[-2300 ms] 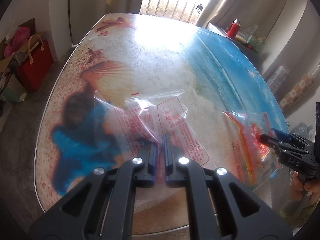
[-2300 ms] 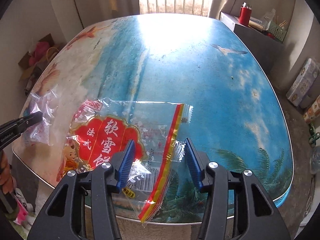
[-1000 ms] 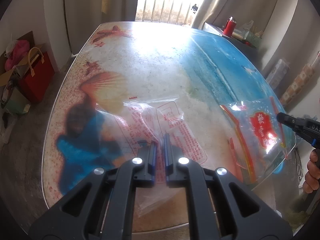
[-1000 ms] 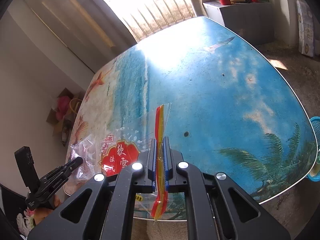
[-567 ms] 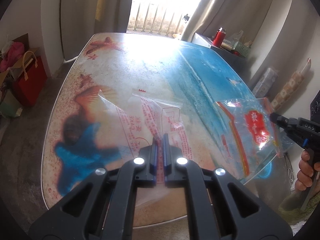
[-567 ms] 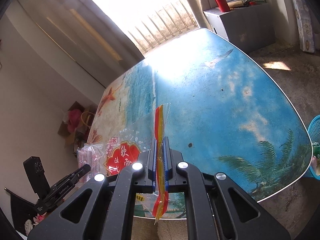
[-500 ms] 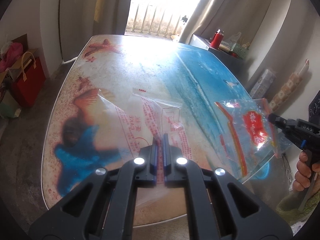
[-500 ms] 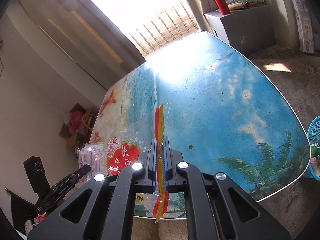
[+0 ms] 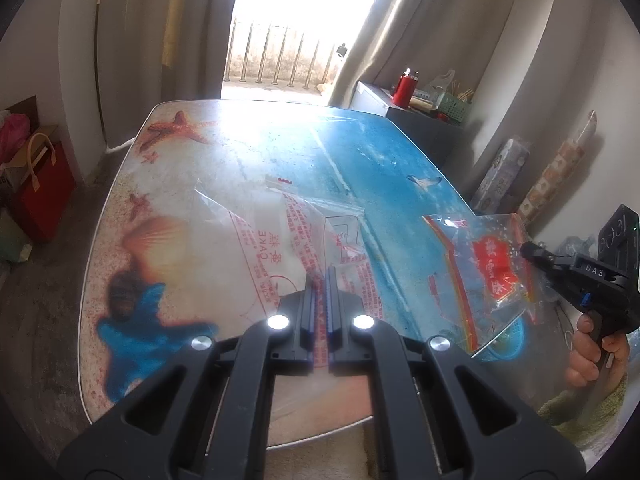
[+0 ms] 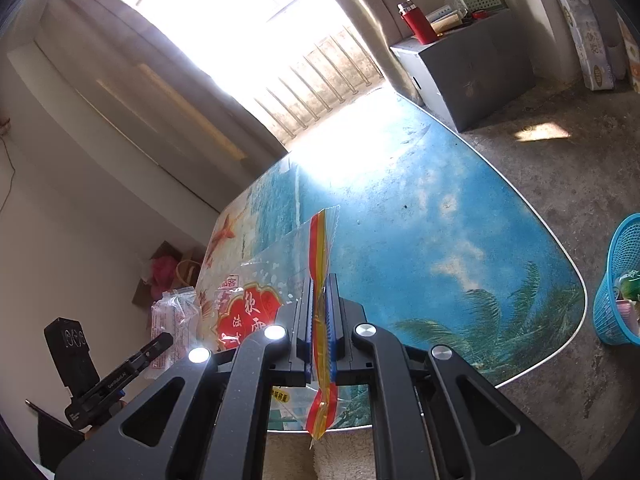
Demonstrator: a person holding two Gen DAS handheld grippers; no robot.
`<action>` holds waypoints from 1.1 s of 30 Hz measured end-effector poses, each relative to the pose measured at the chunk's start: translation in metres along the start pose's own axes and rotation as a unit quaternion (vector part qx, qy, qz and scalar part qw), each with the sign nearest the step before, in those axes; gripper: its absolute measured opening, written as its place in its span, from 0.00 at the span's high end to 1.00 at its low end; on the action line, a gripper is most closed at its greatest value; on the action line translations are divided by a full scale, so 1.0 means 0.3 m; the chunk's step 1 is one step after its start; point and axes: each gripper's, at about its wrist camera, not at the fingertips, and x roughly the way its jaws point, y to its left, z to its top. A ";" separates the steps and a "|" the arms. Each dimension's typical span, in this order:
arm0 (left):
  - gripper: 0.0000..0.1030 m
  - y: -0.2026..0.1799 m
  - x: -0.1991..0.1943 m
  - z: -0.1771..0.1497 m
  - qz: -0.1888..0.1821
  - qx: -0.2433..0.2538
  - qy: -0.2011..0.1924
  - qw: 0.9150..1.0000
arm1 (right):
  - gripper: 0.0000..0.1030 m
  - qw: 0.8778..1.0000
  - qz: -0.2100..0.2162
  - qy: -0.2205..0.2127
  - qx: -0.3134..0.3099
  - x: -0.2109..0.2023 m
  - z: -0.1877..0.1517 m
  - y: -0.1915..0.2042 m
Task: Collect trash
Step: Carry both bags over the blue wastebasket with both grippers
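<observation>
My left gripper (image 9: 320, 276) is shut on a clear plastic bag with red print (image 9: 280, 232) and holds it lifted above the beach-print table (image 9: 192, 168). My right gripper (image 10: 319, 284) is shut on a clear snack bag with a red label and a red-yellow zip strip (image 10: 248, 312), held above the table's near edge. The right gripper (image 9: 532, 254) and its bag (image 9: 488, 264) also show at the right of the left wrist view. The left gripper (image 10: 164, 340) and its bag (image 10: 176, 312) show at the lower left of the right wrist view.
A blue plastic basket (image 10: 620, 280) with some items stands on the floor right of the table. A grey cabinet (image 10: 464, 68) with a red bottle (image 10: 416, 24) stands at the back. A red bag (image 9: 44, 184) sits on the floor at the left.
Both grippers have risen with their bags, so the table looks farther below. The right gripper has tilted and swung right, bringing the blue basket into view.
</observation>
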 end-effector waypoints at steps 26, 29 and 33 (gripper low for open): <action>0.97 -1.271 0.438 0.032 -0.209 0.249 0.106 0.940 | 0.94 0.914 -0.264 -0.231 0.206 -0.889 -0.175 -0.856; 0.97 -1.418 0.590 -0.036 -0.208 0.261 0.154 0.930 | 0.94 0.900 -0.306 -0.223 0.216 -0.884 -0.175 -0.951; 0.97 -1.560 0.817 -0.135 -0.194 0.265 0.223 0.918 | 0.94 0.893 -0.321 -0.209 0.236 -0.844 -0.170 -1.081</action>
